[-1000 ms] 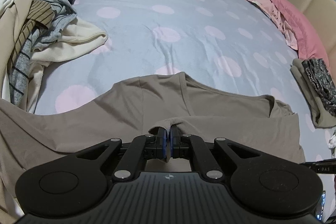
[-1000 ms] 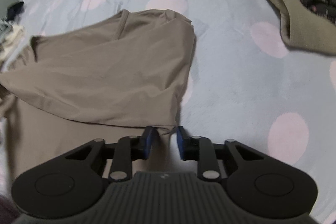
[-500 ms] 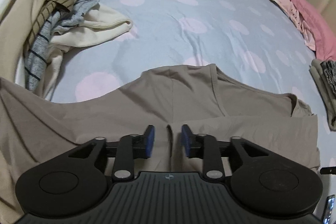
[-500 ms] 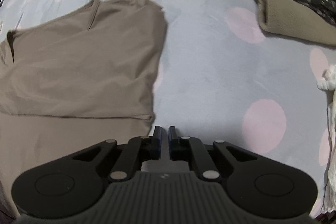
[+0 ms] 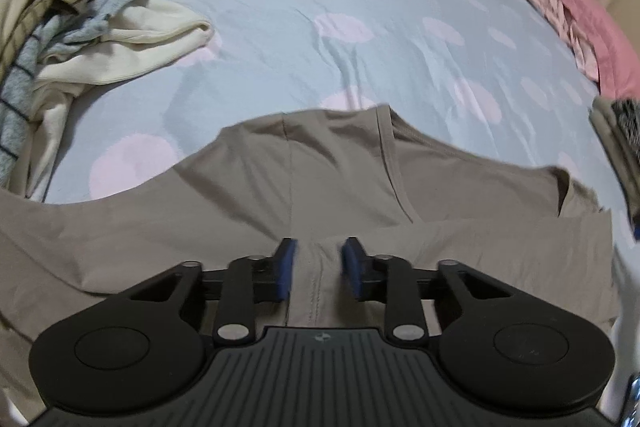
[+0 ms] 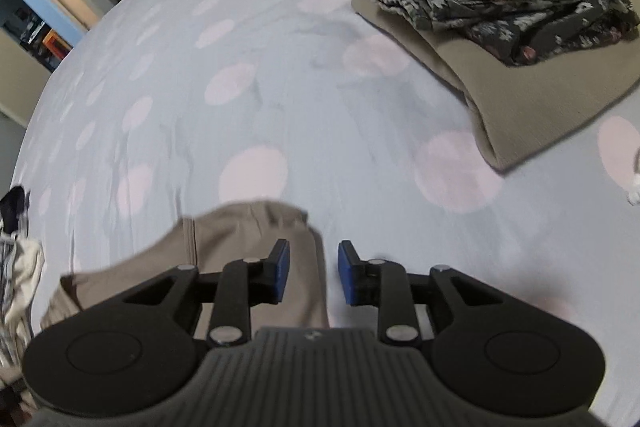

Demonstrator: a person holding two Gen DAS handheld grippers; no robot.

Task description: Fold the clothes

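Note:
A taupe shirt [image 5: 328, 171] lies spread on the bed, partly folded over itself. My left gripper [image 5: 319, 258] is open, low over the shirt's near fold, with a seam of cloth between its blue pads but not pinched. In the right wrist view the shirt's right edge [image 6: 240, 235] shows under my right gripper [image 6: 309, 259], which is open and empty, its left finger over the cloth and its right finger over bare sheet.
The bed sheet [image 5: 360, 7] is pale blue with pink dots. A heap of unfolded clothes [image 5: 60, 27] lies at the left. Folded floral and beige clothes [image 6: 500, 7] are stacked at the right. Pink pillows [image 5: 580, 27] lie at the far right.
My left gripper let go of the shirt fold and opened wider. My right gripper shut, then opened again and swung up toward the shirt's right edge.

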